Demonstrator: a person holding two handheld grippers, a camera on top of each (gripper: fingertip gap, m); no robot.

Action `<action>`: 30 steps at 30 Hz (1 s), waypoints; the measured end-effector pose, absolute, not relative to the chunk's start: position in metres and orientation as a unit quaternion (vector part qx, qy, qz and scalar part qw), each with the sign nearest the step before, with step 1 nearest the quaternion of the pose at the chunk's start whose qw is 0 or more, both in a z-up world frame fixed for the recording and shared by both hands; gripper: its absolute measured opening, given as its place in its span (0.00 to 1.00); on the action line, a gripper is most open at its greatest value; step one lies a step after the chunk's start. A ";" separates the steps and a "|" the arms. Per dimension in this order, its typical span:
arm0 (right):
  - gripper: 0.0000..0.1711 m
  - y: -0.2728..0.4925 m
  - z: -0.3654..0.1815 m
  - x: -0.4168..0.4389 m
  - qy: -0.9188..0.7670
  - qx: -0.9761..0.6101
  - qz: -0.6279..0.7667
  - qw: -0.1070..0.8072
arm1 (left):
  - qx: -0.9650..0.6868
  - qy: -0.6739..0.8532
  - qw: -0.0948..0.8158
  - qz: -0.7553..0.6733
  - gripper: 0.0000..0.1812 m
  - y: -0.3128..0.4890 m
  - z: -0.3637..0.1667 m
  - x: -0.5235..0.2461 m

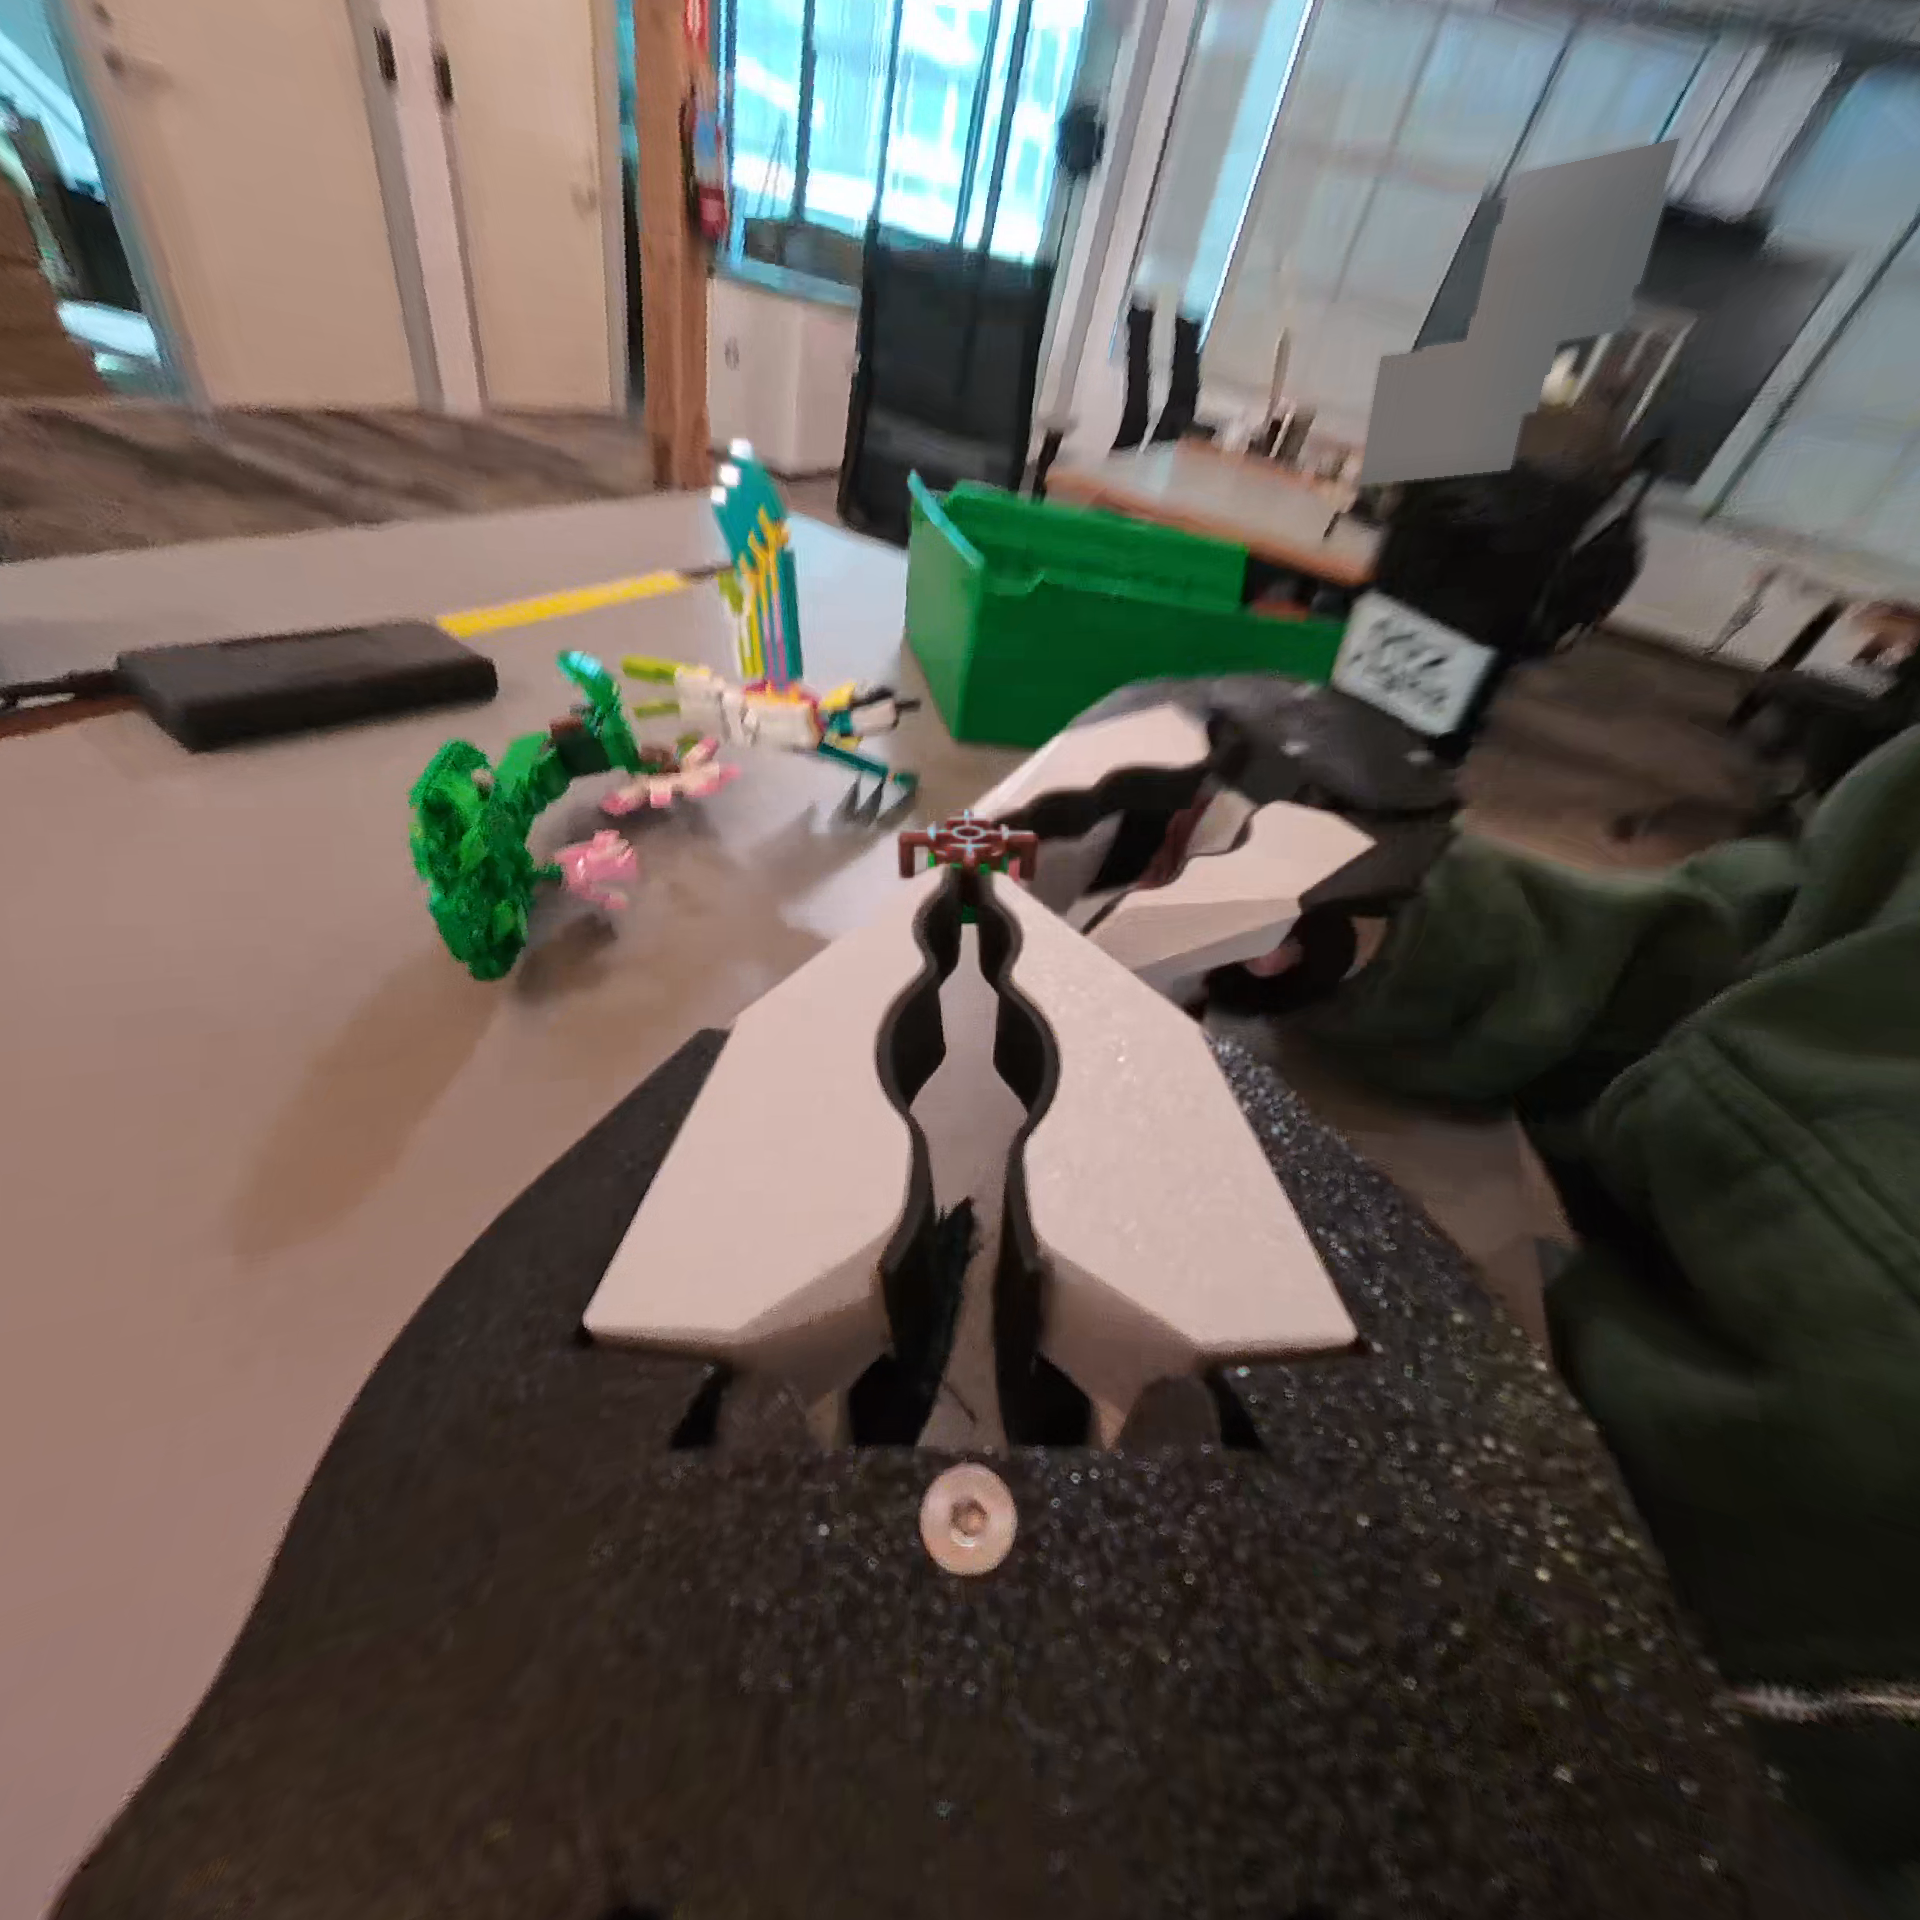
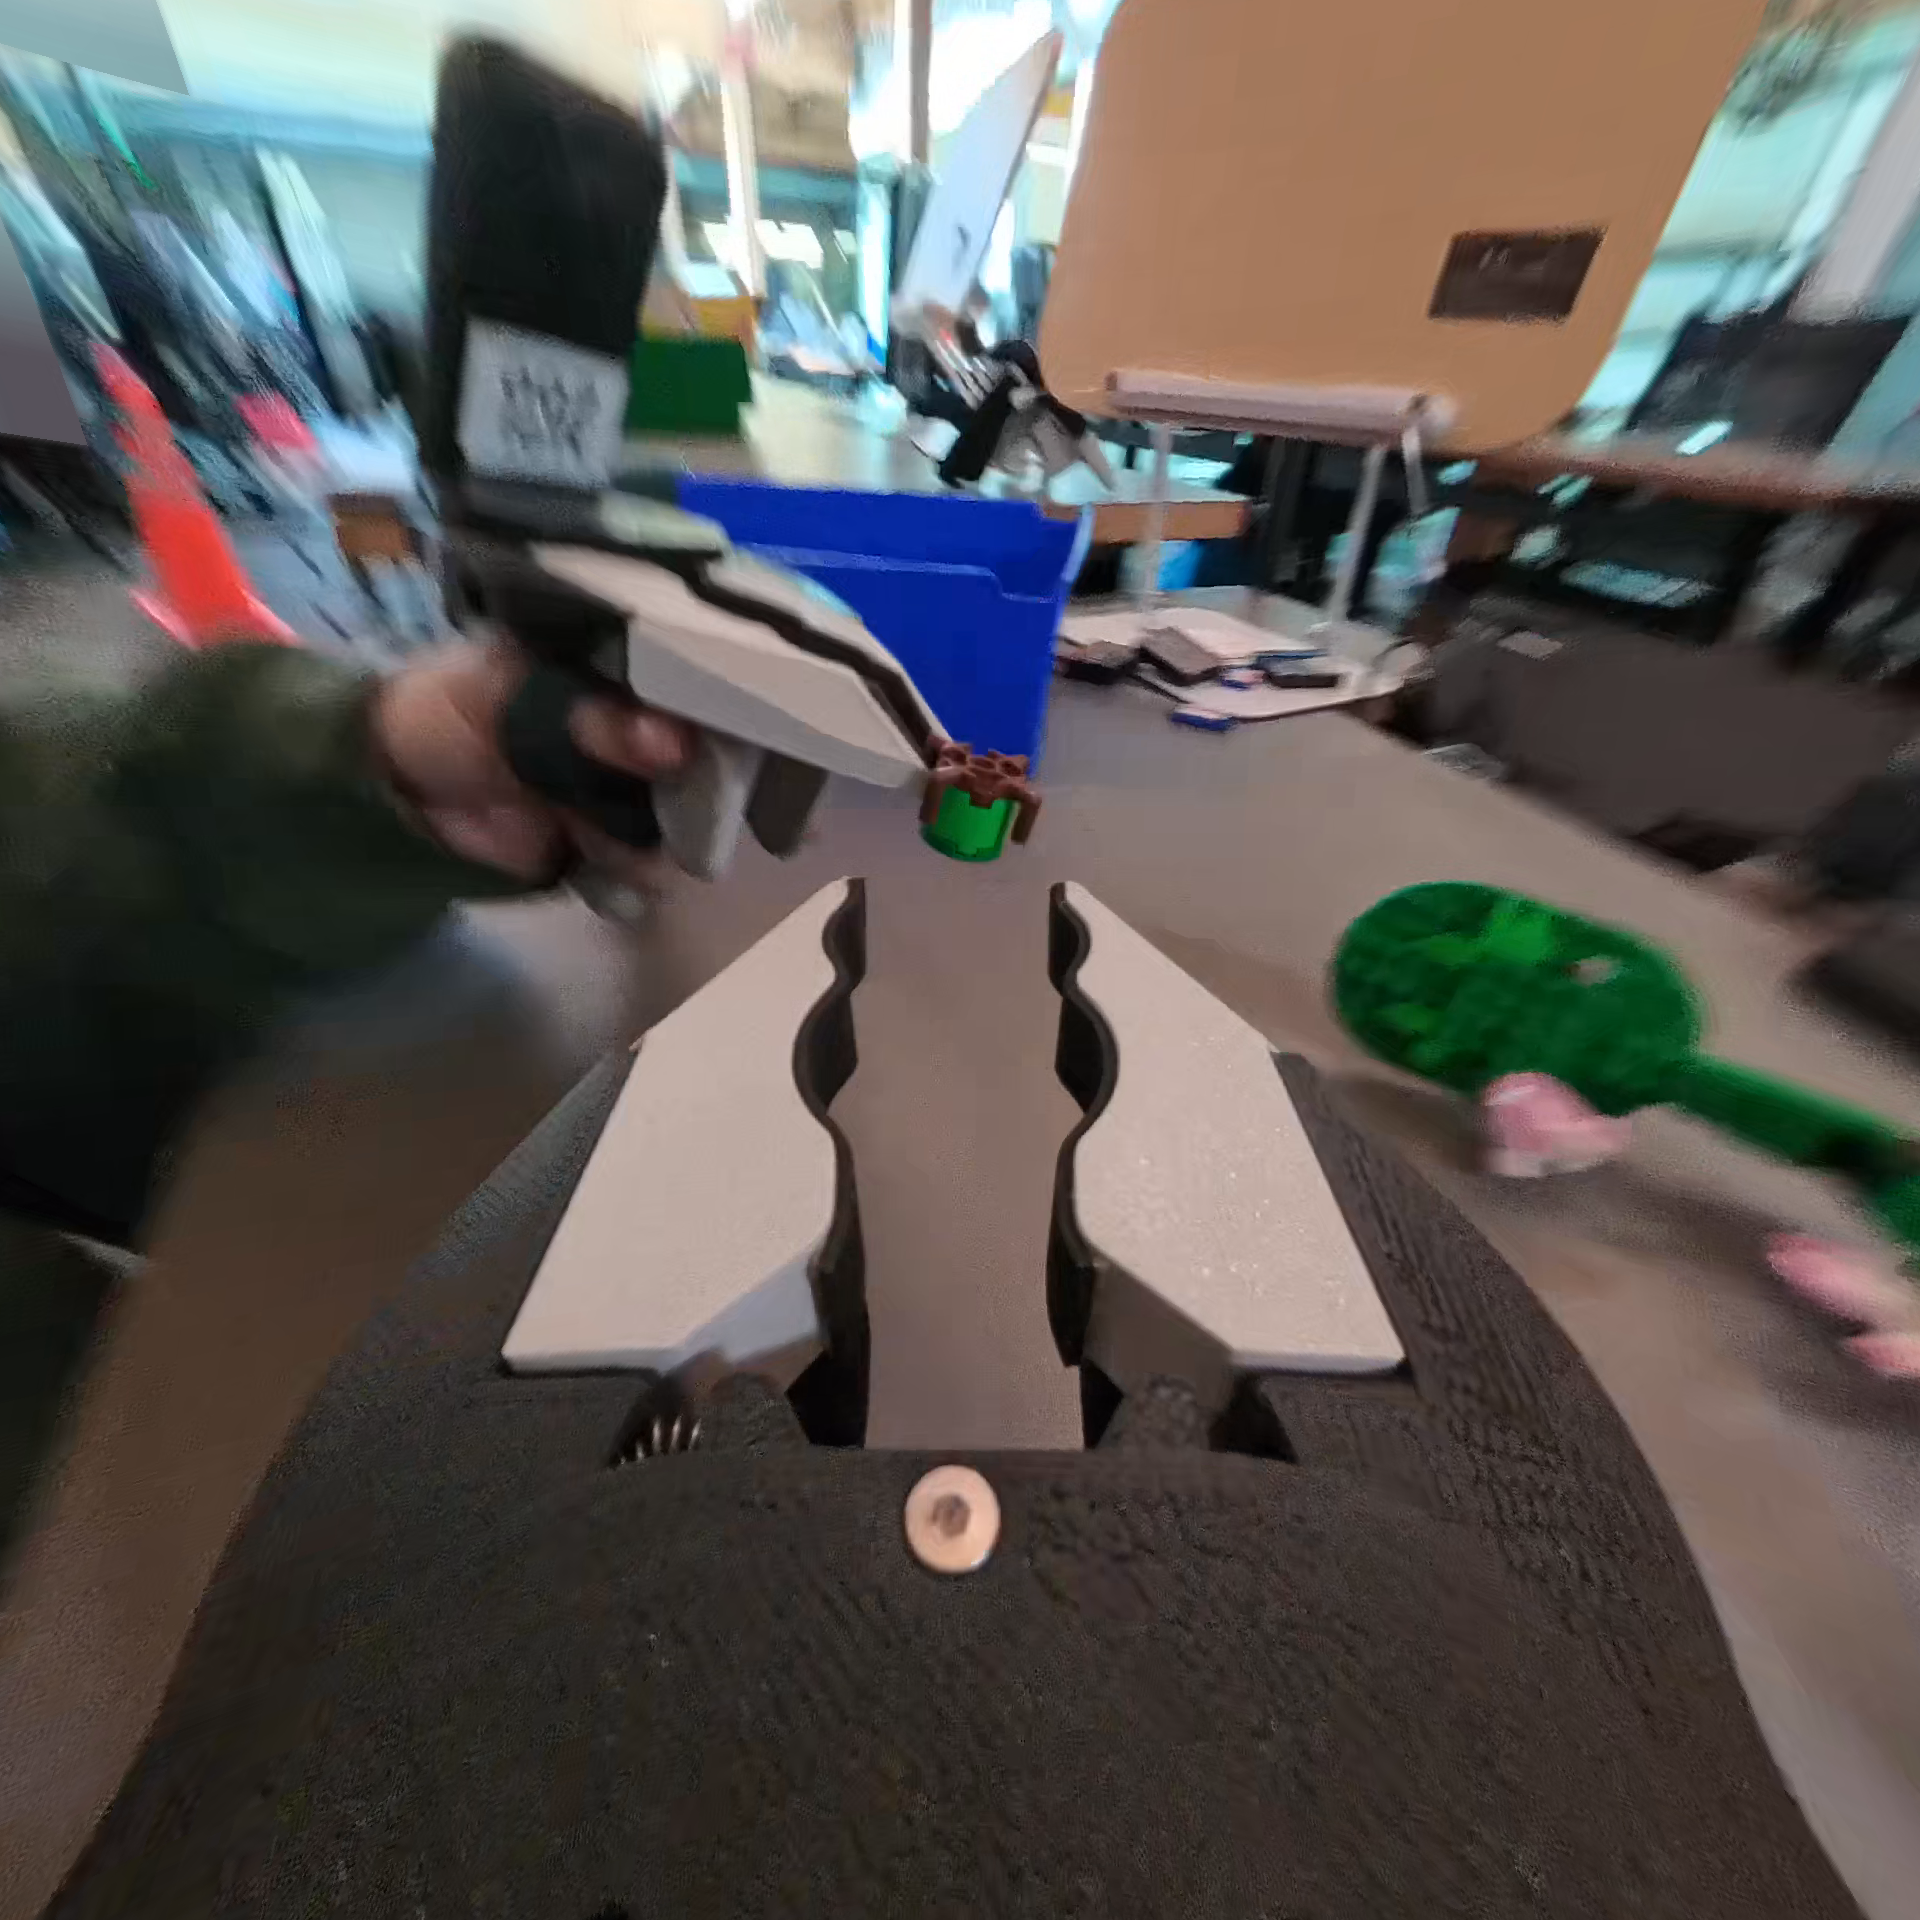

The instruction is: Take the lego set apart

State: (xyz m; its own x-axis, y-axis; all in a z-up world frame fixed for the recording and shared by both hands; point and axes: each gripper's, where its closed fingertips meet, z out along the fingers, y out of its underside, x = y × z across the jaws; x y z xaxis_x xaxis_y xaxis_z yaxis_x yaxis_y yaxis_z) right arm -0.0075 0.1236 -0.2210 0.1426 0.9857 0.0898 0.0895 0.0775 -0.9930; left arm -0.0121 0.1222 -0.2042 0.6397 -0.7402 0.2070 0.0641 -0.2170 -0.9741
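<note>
Spread over the middle of the grey worktop (image 1: pixel 260 987), the lego set (image 1: pixel 644 769), left free for dismantling; raised nearer, right tool (image 2: pixel 956 894) parted to receive; left tool (image 1: pixel 966 883) clamped on a small brown-and-green piece (image 2: pixel 977 800)

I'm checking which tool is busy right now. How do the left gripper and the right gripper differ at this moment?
The left gripper is shut on a small brown and green lego piece; the right gripper is open and holds nothing. The left gripper is held up above the table with the piece hanging at its tip; the right gripper points toward that piece from just short of it. Both have pale fingers with dark wavy pads.
</note>
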 end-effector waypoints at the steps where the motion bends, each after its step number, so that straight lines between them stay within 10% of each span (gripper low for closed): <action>1: 0.18 0.120 -0.216 -0.010 -0.470 -0.547 0.477 0.502 | -0.683 0.236 0.583 -0.371 0.00 0.120 -0.199 -0.012; 8: 0.10 0.109 -0.194 -0.014 -0.397 -0.521 0.620 0.432 | -0.643 0.227 0.578 -0.449 0.00 0.110 -0.189 -0.006; 14: 0.07 0.107 -0.232 -0.016 -0.534 -0.529 0.466 0.467 | -0.531 0.191 0.602 -0.565 0.00 0.089 -0.145 -0.014; 23: 0.08 0.118 -0.227 -0.017 -0.553 -0.503 0.359 0.559 | -0.673 0.040 0.724 -0.145 0.00 0.121 -0.128 -0.179; 27: 0.08 0.120 -0.224 -0.021 -0.545 -0.497 0.351 0.577 | -0.780 -0.047 0.610 0.131 0.01 0.103 -0.150 -0.309; 30: 0.08 0.121 -0.223 -0.022 -0.558 -0.477 0.308 0.605 | -0.816 -0.084 0.564 0.095 0.31 0.105 -0.169 -0.326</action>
